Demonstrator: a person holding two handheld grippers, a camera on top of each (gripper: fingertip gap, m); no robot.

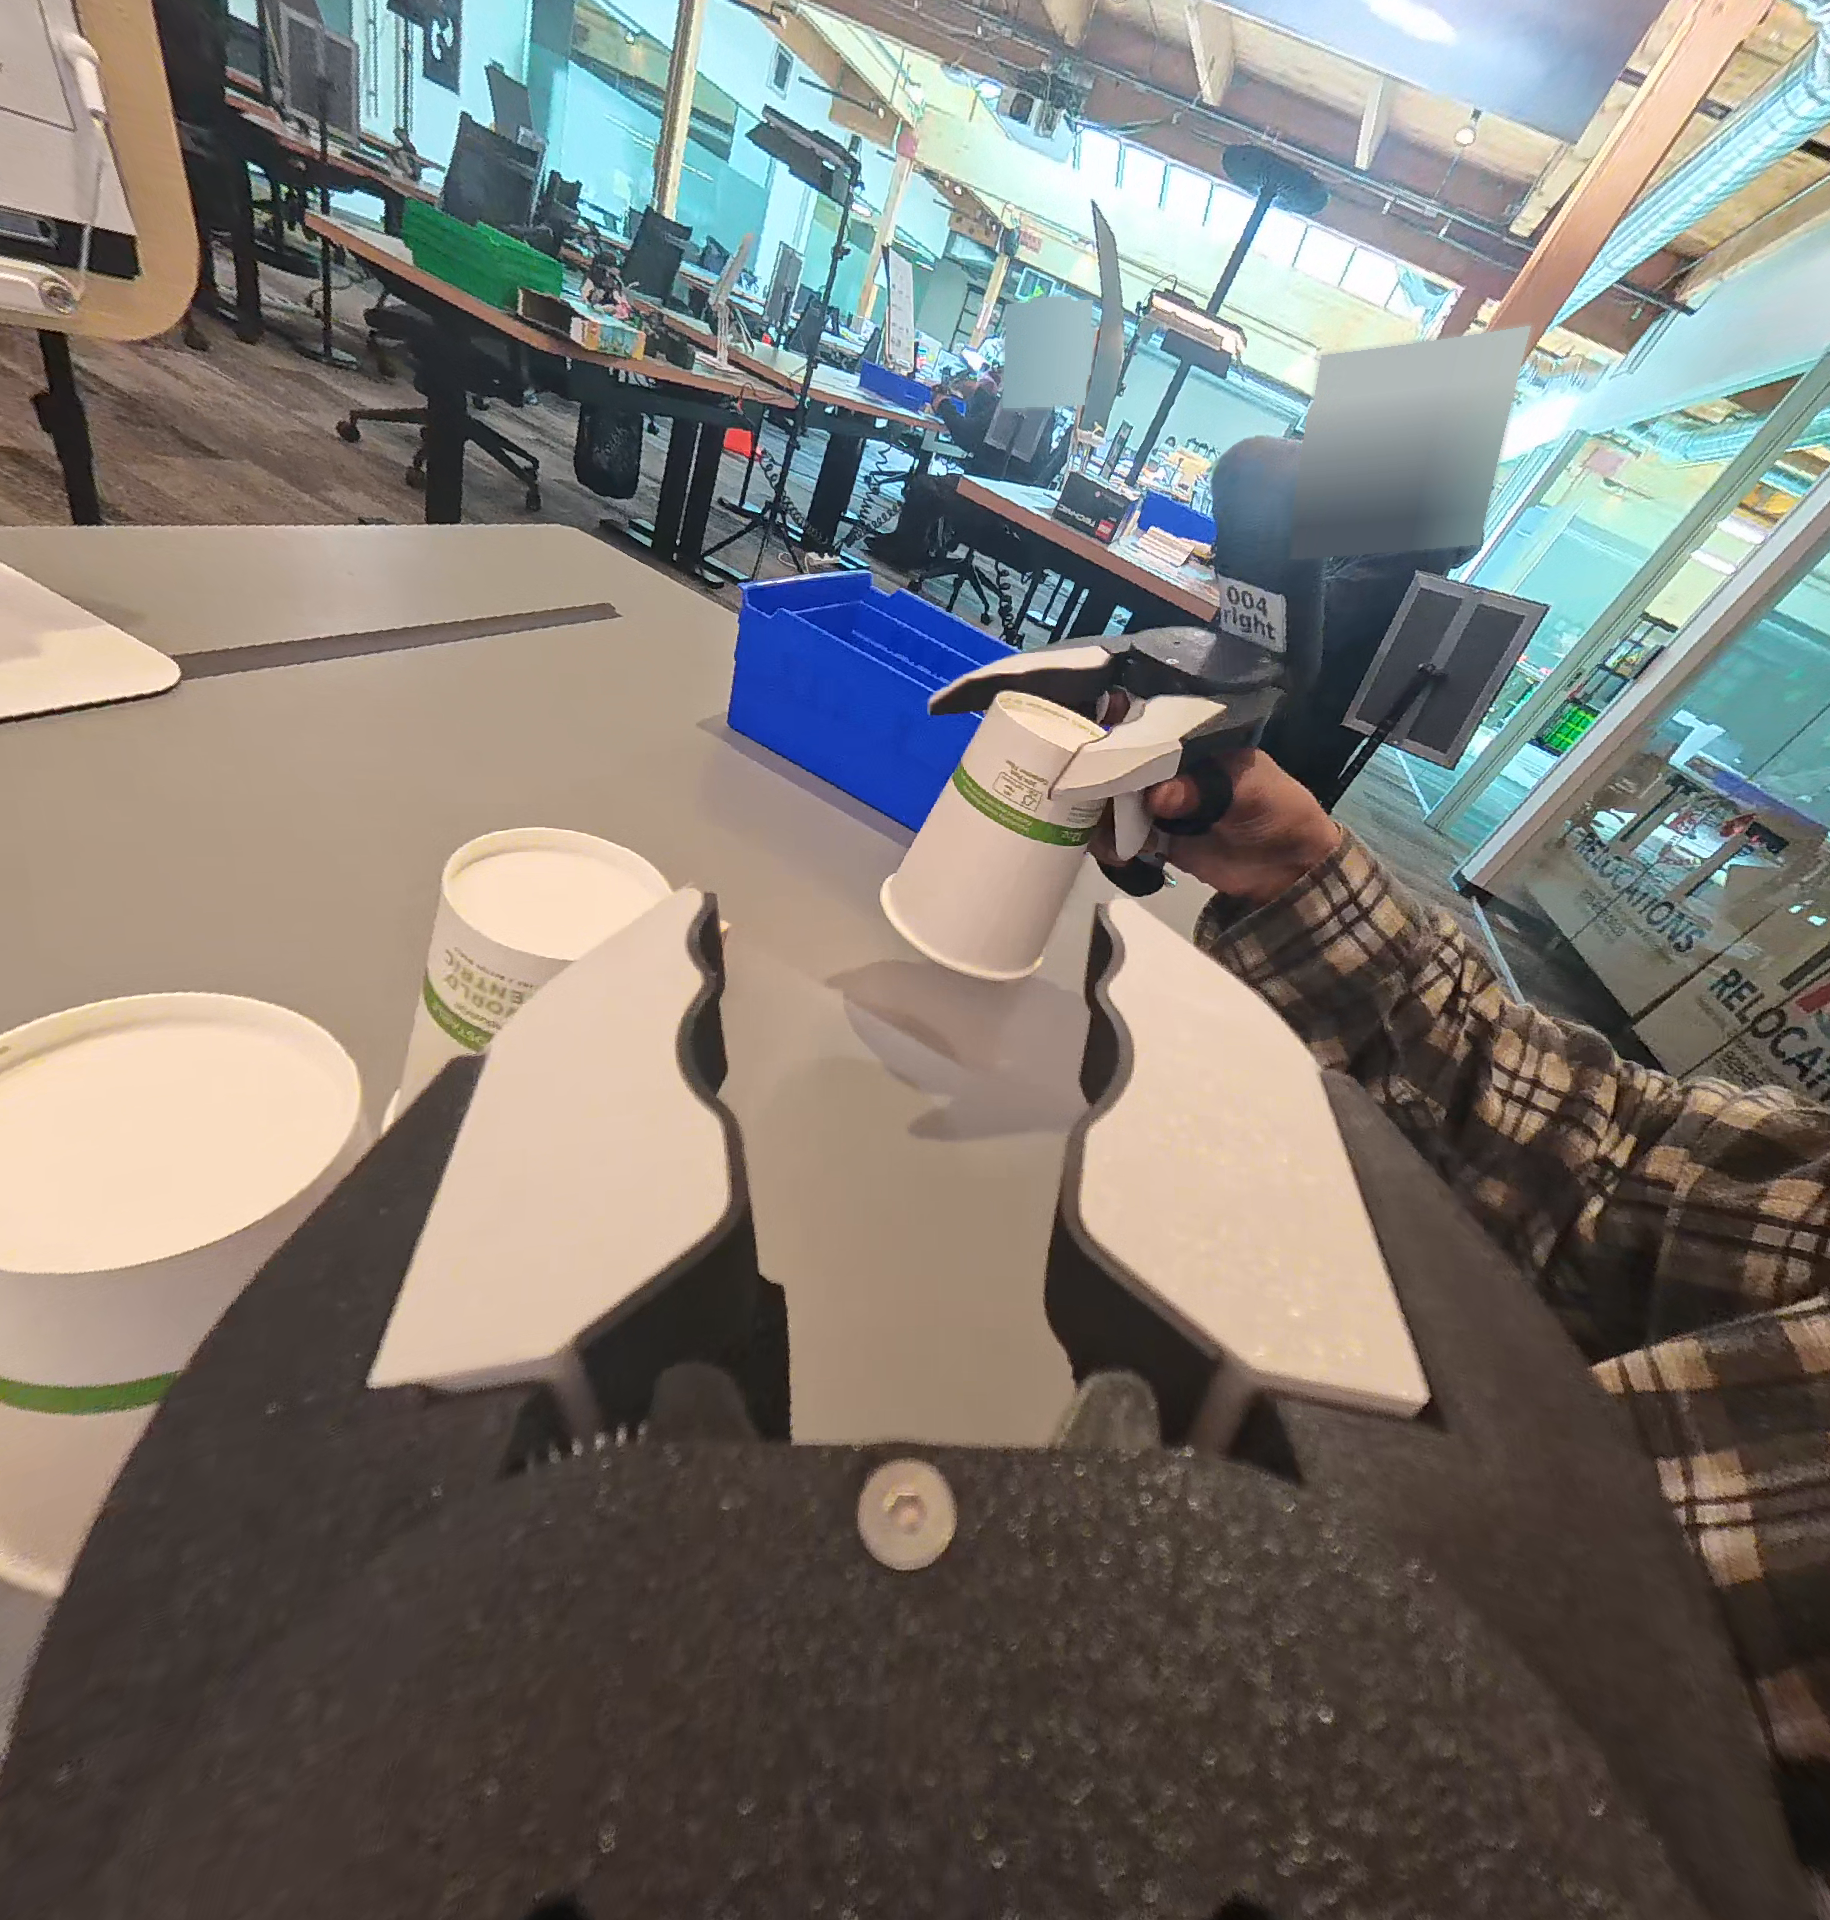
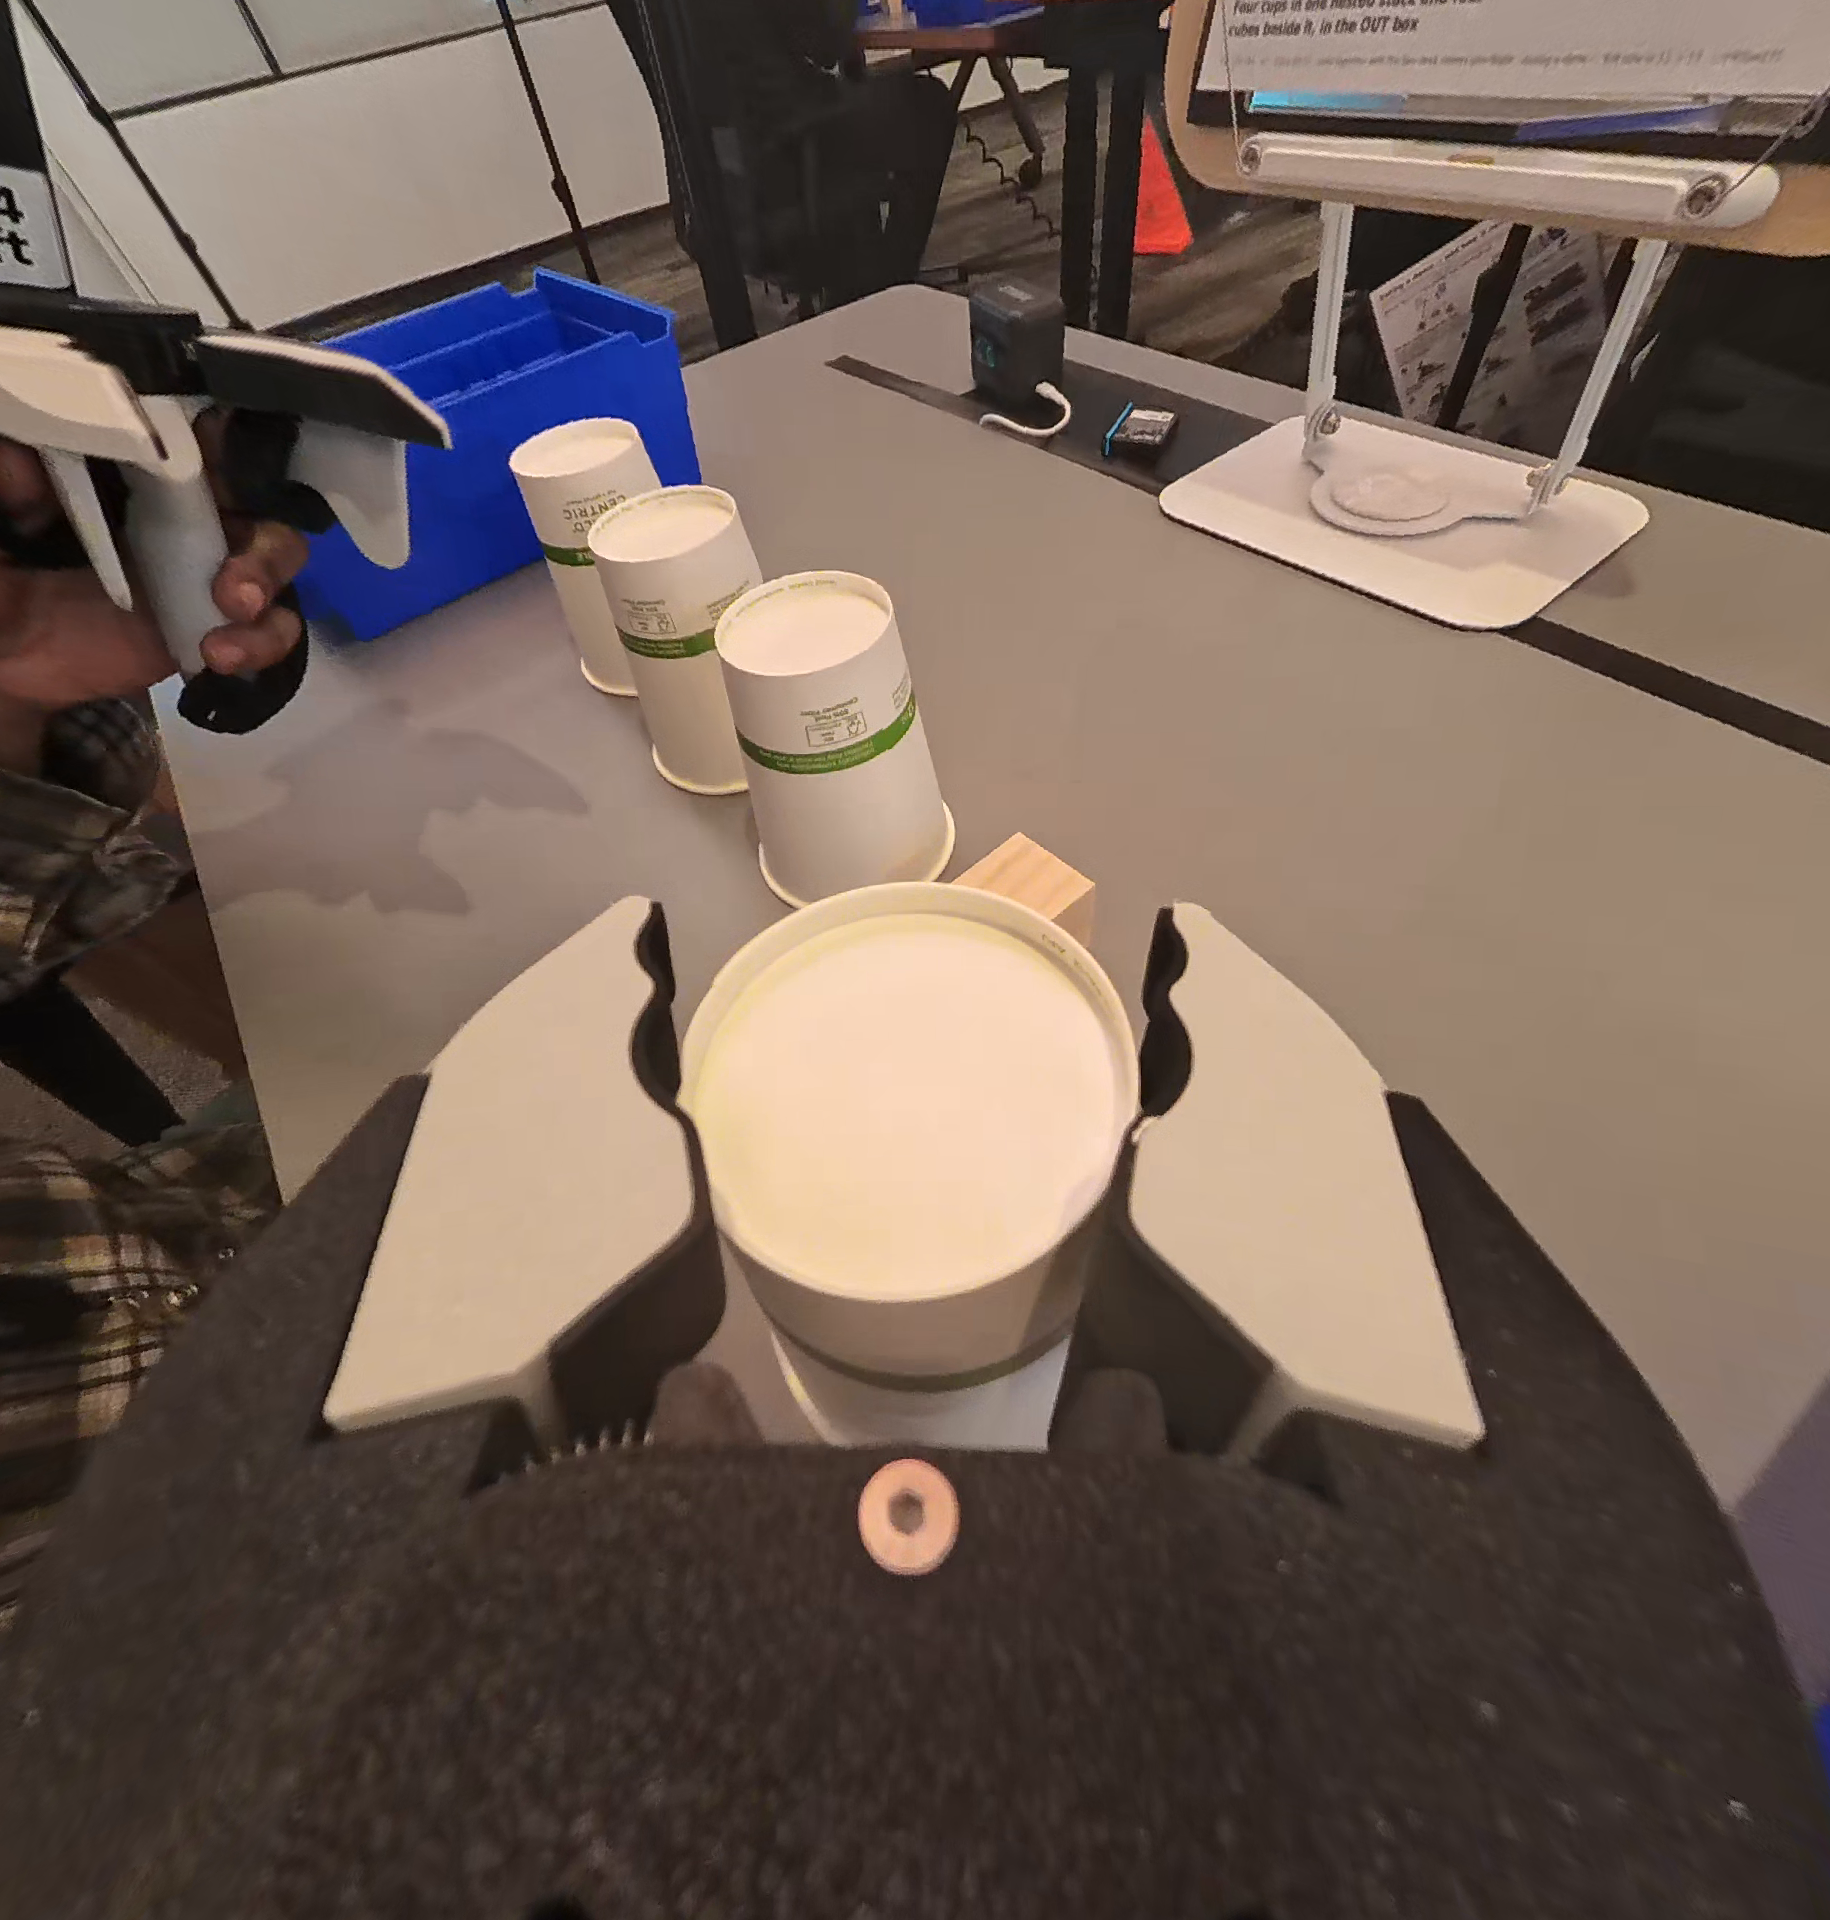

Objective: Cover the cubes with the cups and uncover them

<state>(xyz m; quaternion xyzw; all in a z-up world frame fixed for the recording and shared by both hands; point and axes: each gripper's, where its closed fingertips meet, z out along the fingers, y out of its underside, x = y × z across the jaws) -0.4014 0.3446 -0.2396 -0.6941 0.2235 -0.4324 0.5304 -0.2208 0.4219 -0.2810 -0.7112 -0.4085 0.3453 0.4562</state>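
Our right gripper (image 2: 906,1049) pinches an upturned white cup (image 2: 906,1122), tilted above the bench (image 2: 1306,831); our left gripper (image 1: 906,997) fingers stand spread, empty.

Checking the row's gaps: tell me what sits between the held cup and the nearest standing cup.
A wooden cube, uncovered, in the right wrist view.

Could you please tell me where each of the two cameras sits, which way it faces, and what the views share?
Left wrist view: on the open, empty left gripper, looking across the grey table at the right gripper holding an upturned cup aloft; a plaid sleeve shows.
Right wrist view: on the right gripper, looking down over its cup, a wooden cube and three upturned cups; the left gripper is at left.
Shared: held cup, table, blue bin, both grippers.
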